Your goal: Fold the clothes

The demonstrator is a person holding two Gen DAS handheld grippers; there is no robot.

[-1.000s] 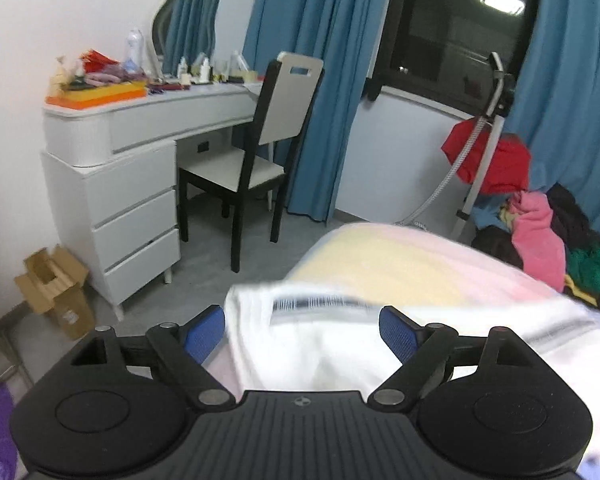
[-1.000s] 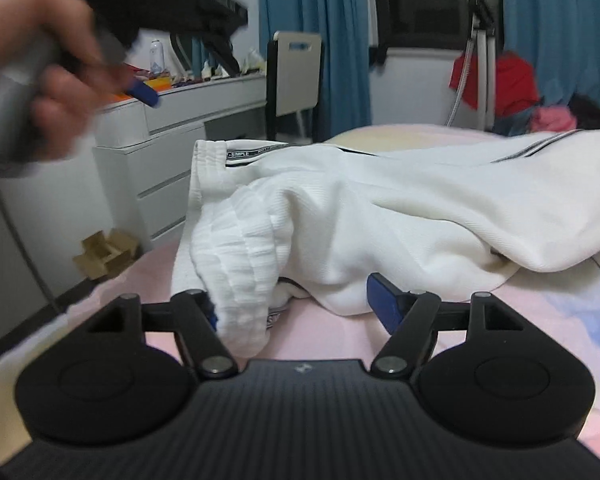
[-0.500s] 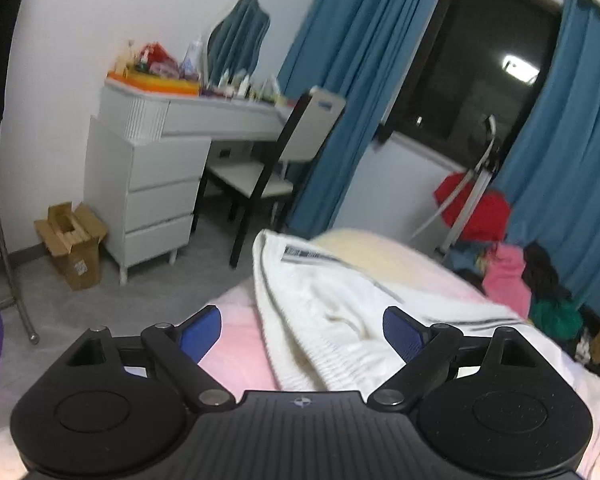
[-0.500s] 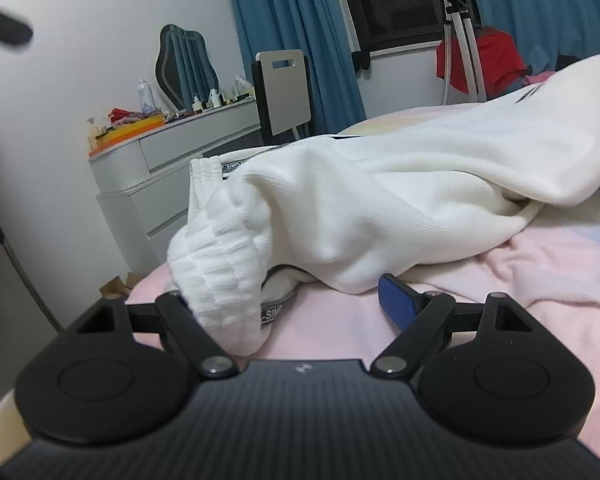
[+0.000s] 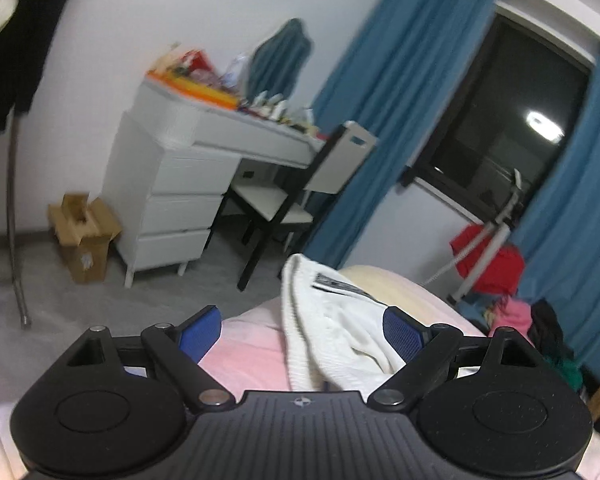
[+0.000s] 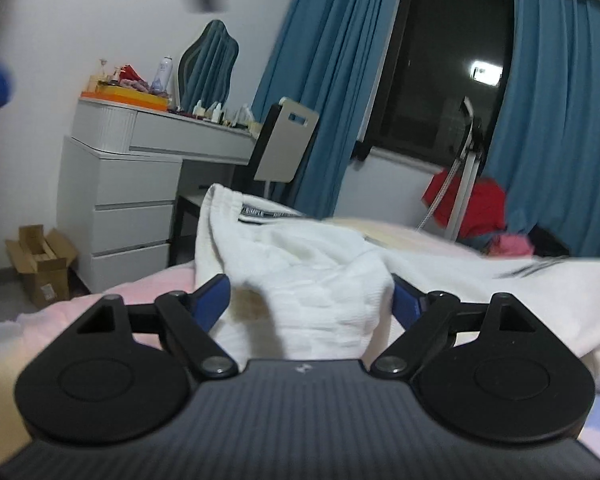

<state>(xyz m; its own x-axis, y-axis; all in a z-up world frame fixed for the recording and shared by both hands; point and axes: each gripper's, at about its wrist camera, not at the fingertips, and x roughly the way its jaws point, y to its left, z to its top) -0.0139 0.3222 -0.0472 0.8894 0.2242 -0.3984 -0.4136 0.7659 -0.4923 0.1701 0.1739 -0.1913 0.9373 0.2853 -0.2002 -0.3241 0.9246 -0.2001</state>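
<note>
White garment [image 6: 312, 276] heaped on the pink bed [image 5: 252, 340], both hand-held grippers wide with cloth between unpressed pads, right hand-held gripper [image 6: 310, 304] opening and, seemingly, best closing on the ribbed hem, left hand-held gripper [image 5: 300, 330] likewise.

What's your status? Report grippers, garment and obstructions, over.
Left gripper open, white garment between its fingers, not pinched. Right gripper jaws opening around a bunched fold of it. Garment lies crumpled on the pink bed. Nothing in the way.
</note>
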